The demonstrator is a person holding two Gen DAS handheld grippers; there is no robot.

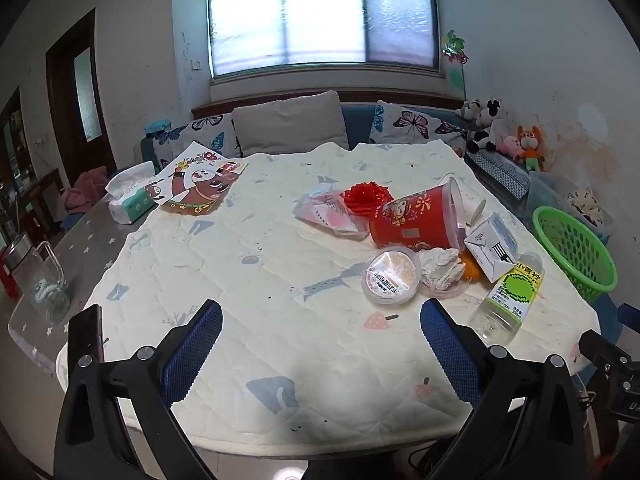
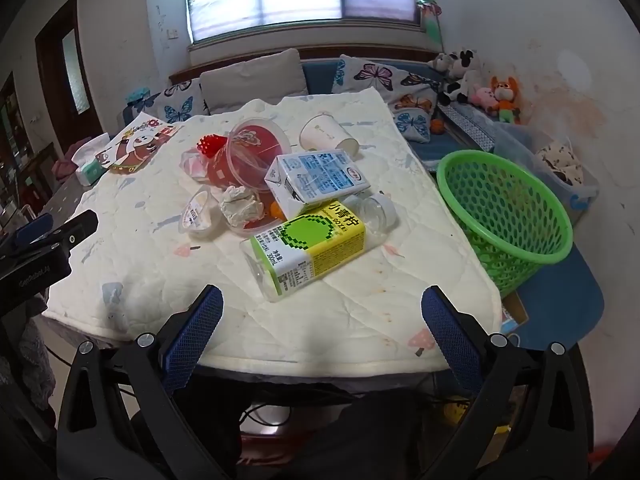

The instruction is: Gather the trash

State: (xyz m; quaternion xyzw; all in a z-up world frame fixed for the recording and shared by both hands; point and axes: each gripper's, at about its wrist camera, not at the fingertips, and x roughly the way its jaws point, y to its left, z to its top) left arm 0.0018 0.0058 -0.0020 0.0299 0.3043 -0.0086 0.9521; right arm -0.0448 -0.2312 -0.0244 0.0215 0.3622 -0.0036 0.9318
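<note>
My left gripper [image 1: 320, 320] hangs wide open over the near part of the quilted surface [image 1: 240, 272], holding nothing. My right gripper [image 2: 322, 306] is just as wide and also empty. The trash lies in one heap ahead of both. Straight beyond my right gripper is a clear bottle [image 2: 308, 248] on its side with a green and yellow label; touching it farther off is a milk carton [image 2: 316, 180]. Left of those lie crumpled paper [image 2: 240, 206], a small lidded cup [image 2: 200, 212] and a tipped red tub [image 2: 248, 152]. A green basket [image 2: 508, 216] stands ahead to the right, at the surface's edge.
</note>
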